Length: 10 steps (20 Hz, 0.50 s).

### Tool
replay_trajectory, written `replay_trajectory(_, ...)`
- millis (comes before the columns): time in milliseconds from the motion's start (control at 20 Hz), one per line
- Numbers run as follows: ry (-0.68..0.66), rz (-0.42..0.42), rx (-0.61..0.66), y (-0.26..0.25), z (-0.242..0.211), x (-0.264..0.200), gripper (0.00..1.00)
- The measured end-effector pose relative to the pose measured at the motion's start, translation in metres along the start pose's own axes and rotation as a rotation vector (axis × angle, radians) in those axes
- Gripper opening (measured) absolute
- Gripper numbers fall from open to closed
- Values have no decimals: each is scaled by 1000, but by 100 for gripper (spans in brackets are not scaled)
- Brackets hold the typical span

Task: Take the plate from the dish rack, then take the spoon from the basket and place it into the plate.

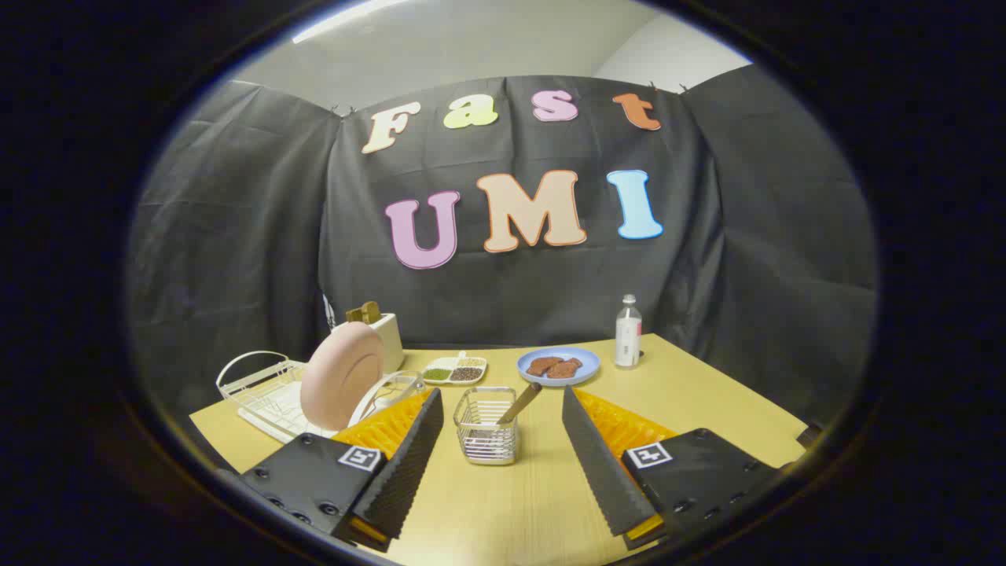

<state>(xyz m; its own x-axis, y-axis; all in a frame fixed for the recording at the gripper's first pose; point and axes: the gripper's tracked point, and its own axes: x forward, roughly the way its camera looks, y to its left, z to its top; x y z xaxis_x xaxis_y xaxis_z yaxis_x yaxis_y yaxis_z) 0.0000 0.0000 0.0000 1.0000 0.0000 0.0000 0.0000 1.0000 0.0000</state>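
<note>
Taking the wire basket (487, 435) as landmark: left of it a white dish rack (263, 389) holds the pink plate (341, 374) on edge. Behind stands a toaster (383, 330), then a divided seed dish (456, 369). The spoon (519, 403) leans in the basket. Behind-right, a blue plate (559, 365), then a bottle (628, 332), label unreadable. The gripper (503, 428) gapes wide, empty, flanking the basket.

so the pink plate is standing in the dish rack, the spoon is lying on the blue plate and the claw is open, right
Not quite: the spoon is not on the blue plate; it stands in the wire basket, just ahead of the open claw. The gripper view shows it. The pink plate does stand in the dish rack.
</note>
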Motion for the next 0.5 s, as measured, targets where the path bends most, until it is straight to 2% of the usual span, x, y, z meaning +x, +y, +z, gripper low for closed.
replay_trajectory(500, -18, -25, 10, -2, 6, -4, 97)
